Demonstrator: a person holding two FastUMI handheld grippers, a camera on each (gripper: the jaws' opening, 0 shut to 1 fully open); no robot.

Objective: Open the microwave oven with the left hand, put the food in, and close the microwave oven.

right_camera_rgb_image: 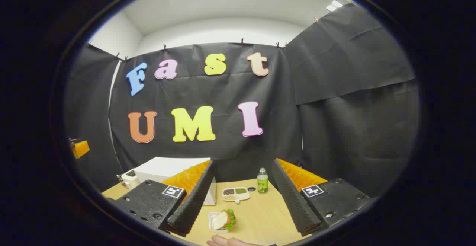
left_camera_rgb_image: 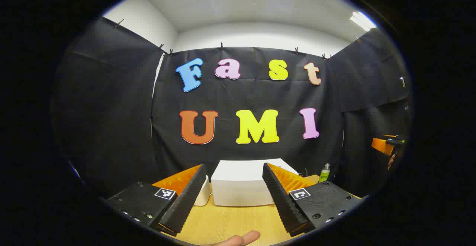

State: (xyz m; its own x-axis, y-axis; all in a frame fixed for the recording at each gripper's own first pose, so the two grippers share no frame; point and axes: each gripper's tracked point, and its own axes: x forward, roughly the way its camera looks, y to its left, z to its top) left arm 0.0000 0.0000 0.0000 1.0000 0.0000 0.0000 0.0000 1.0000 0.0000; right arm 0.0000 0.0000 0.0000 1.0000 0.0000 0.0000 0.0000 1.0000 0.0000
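Both grippers, left gripper and right gripper, level above the table, jaws apart, empty.

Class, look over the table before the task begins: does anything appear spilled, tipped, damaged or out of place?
Nothing stands out. The microwave oven sits square on the table, the bottle stands upright, and the sandwich rests in its dish. No spill shows.

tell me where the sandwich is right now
In the right gripper view, the sandwich sits in a small white dish on the wooden table, low centre, nearer than the sectioned condiment tray.
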